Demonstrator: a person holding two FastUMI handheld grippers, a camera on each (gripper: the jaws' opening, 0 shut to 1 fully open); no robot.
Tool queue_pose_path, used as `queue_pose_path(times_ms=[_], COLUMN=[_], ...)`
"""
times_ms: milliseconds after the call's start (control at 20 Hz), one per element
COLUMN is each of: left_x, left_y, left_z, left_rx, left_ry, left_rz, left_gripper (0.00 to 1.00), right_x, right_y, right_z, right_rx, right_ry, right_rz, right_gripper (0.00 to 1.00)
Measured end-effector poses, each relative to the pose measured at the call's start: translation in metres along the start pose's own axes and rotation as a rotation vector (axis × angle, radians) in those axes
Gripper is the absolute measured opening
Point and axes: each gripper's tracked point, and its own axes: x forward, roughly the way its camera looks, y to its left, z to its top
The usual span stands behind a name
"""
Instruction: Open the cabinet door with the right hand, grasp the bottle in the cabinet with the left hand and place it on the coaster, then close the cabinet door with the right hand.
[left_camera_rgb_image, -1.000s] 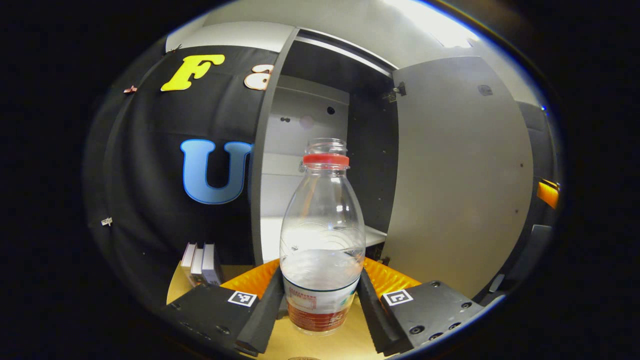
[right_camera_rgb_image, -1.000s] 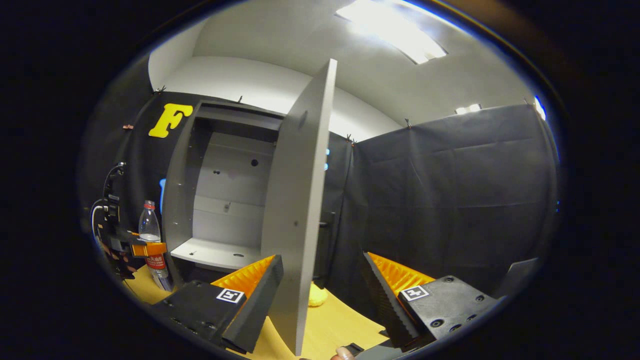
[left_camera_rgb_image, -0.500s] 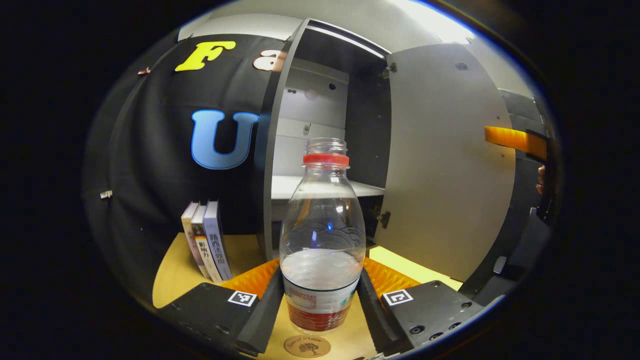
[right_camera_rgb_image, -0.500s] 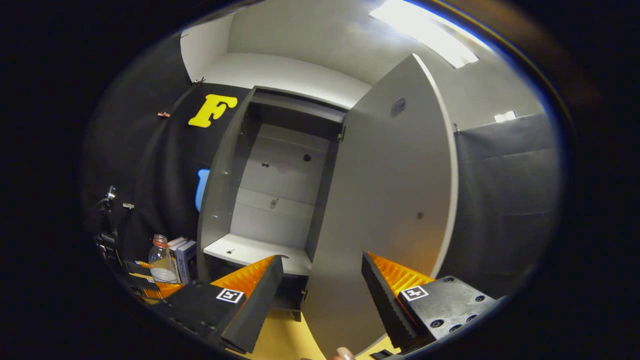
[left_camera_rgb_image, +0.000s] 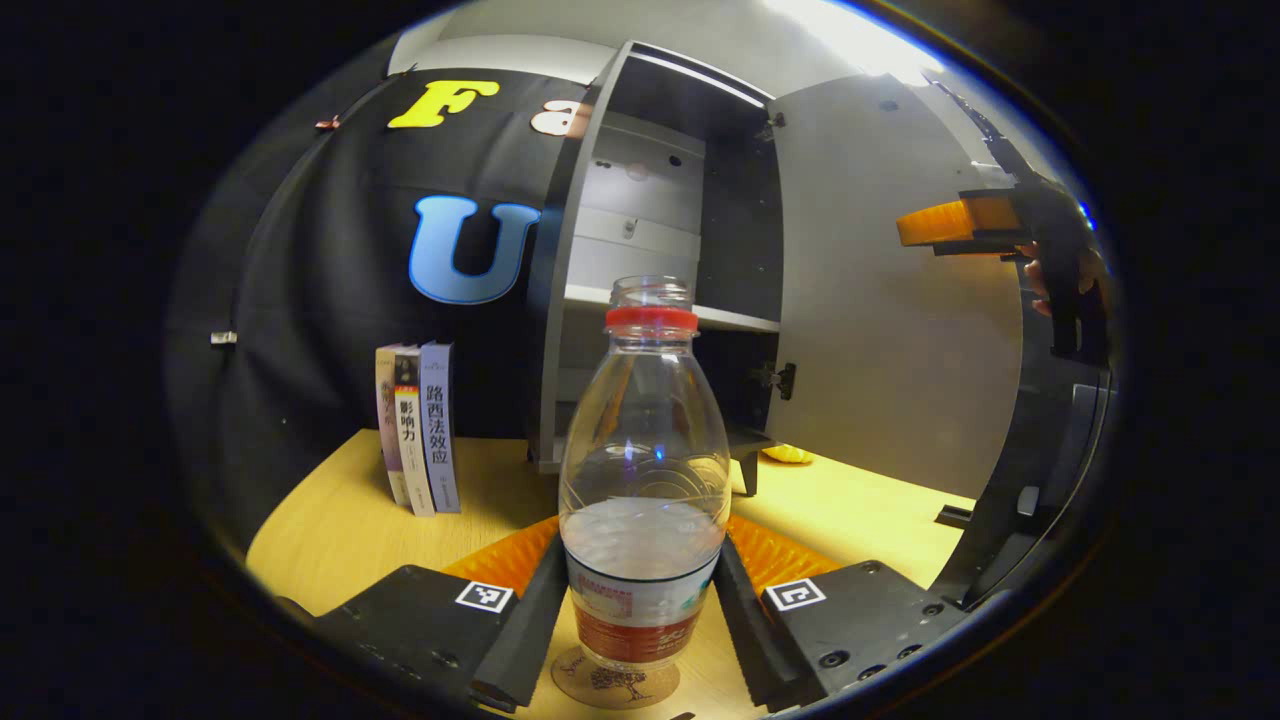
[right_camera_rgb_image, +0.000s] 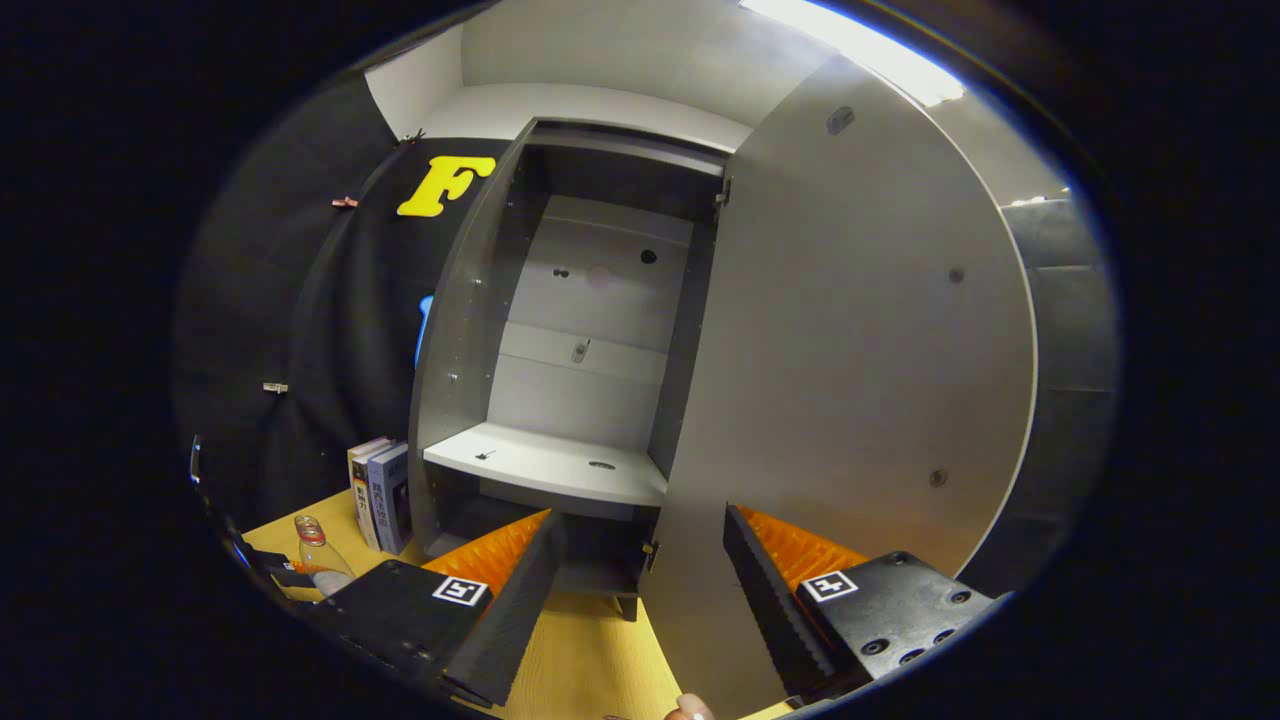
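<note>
A clear bottle (left_camera_rgb_image: 645, 470) with a red neck ring, no cap and some water stands upright between my left gripper's (left_camera_rgb_image: 640, 548) fingers, which press on its labelled lower body. Its base is over a round brown coaster (left_camera_rgb_image: 612, 686) on the table; contact is unclear. The grey cabinet (left_camera_rgb_image: 640, 200) stands open with its door (left_camera_rgb_image: 890, 300) swung right. My right gripper (right_camera_rgb_image: 640, 520) is open, facing the door (right_camera_rgb_image: 850, 350) close up, with the door's lower part between its fingers, untouched. The bottle (right_camera_rgb_image: 312, 545) appears small at lower left. The right gripper (left_camera_rgb_image: 960, 222) and its hand are by the door.
Three books (left_camera_rgb_image: 420, 425) stand upright against the wall left of the cabinet, also the books (right_camera_rgb_image: 380, 490). A small yellow object (left_camera_rgb_image: 788, 455) lies on the wooden table (left_camera_rgb_image: 340, 520) under the door. The cabinet shelf (right_camera_rgb_image: 550, 465) is bare.
My left gripper has lowered the bottle from shelf height down onto the coaster. The right gripper has swung around from the door's edge to face its inner side.
</note>
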Motion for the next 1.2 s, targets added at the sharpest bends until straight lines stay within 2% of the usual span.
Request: queue_pose_path(times_ms=[300,500,700,900,950,1000,1200], left_x=[0.001,-0.002,-0.002,-0.002,-0.002,-0.006,-0.005], left_y=[0.011,0.009,0.005,0.007,0.008,0.009,0.006], left_z=[-0.034,-0.048,-0.058,-0.069,-0.072,-0.07,-0.054], left_rx=[0.027,0.061,0.082,0.052,0.052,0.055,0.066], left_ry=[0.015,0.022,0.026,0.08,0.101,0.096,0.081], left_rz=[0.025,0.043,0.029,0.031,0.036,0.05,0.047], left_gripper=[0.77,0.77,0.79,0.81,0.84,0.98,0.96], right_x=[0.001,0.009,0.012,0.012,0.012,0.012,0.01], right_y=[0.022,0.021,0.025,0.03,0.031,0.031,0.029], right_z=[-0.027,-0.035,-0.048,-0.051,-0.054,-0.055,-0.052], right_rx=[0.023,0.052,0.084,0.092,0.093,0.094,0.092], right_ry=[0.062,0.079,0.124,0.126,0.136,0.142,0.141], right_rz=[0.08,0.078,0.096,0.111,0.113,0.114,0.106], right_gripper=[0.98,0.98,0.98,0.98,0.98,0.98,0.98])
